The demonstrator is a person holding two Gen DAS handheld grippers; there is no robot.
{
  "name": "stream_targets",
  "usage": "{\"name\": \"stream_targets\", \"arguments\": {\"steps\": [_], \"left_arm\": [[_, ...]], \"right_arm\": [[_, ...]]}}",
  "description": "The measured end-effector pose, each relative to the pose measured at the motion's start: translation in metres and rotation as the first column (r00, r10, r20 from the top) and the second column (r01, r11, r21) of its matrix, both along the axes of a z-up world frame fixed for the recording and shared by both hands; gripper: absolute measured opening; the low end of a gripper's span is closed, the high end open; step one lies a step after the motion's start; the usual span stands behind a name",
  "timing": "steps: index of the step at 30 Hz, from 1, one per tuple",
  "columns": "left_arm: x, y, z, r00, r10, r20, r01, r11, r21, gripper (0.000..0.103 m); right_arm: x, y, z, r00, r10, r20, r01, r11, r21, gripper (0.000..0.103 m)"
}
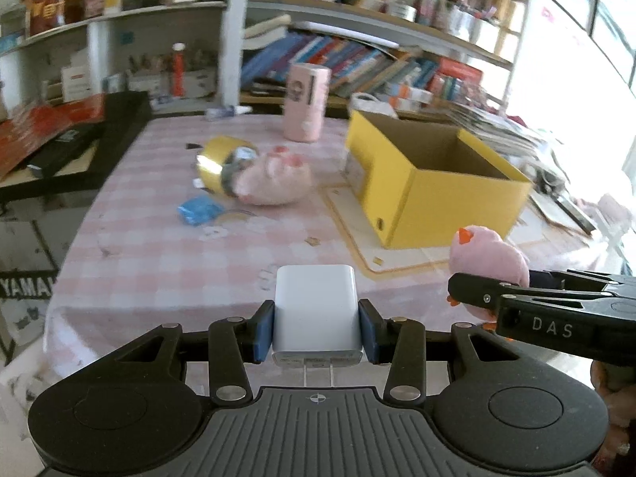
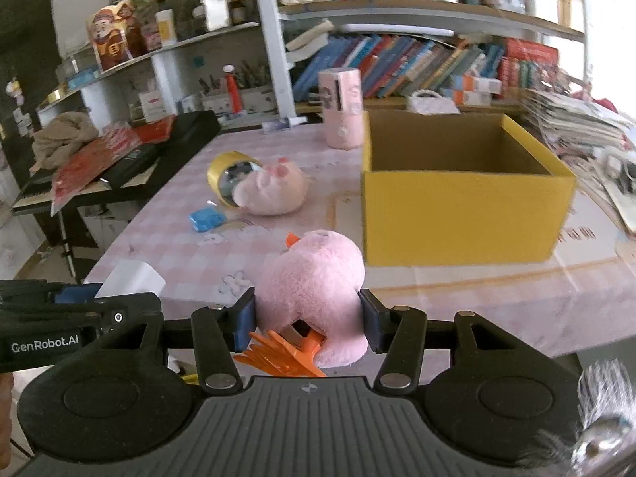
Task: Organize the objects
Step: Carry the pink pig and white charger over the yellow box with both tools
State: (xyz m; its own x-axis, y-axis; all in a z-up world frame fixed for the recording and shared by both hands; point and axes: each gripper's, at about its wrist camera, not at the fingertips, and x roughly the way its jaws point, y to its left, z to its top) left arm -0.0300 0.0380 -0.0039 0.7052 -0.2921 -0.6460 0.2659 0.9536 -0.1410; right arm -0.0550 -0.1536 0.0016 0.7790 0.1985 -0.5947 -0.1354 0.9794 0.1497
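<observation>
2 plush toys, 1 yellow box, 1 tape roll.

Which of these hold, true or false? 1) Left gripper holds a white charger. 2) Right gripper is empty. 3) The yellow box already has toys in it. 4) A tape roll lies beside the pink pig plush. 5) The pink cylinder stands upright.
1) True: the left gripper is clamped on the white charger.
2) False: the right gripper grips a pink plush chick.
3) False: the yellow box shows only bare cardboard inside.
4) True: the tape roll touches the pink pig plush.
5) True: the pink cylinder stands upright.
</observation>
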Motion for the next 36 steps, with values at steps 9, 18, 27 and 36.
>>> {"name": "stream_targets", "arguments": {"steps": [9,18,27,36], "left_arm": [[-0.005,-0.032,-0.002,0.991,-0.133,-0.008,0.133,0.991,0.003,0.041],[-0.006,-0.062,-0.005,0.968,-0.251,-0.016,0.252,0.968,0.004,0.041],[0.001,-0.079,-0.004,0.956,-0.293,-0.013,0.293,0.956,0.002,0.041],[0.005,-0.092,-0.002,0.949,-0.316,0.003,0.316,0.949,0.010,0.041]], "right_arm": [[-0.030,-0.031,-0.007,0.989,-0.141,-0.034,0.141,0.990,0.011,0.050],[-0.049,-0.058,-0.007,0.965,-0.256,-0.057,0.257,0.966,0.012,0.050],[-0.055,-0.073,-0.009,0.952,-0.297,-0.073,0.298,0.955,0.004,0.050],[-0.053,-0.087,-0.008,0.940,-0.334,-0.071,0.336,0.942,0.014,0.050]]}}
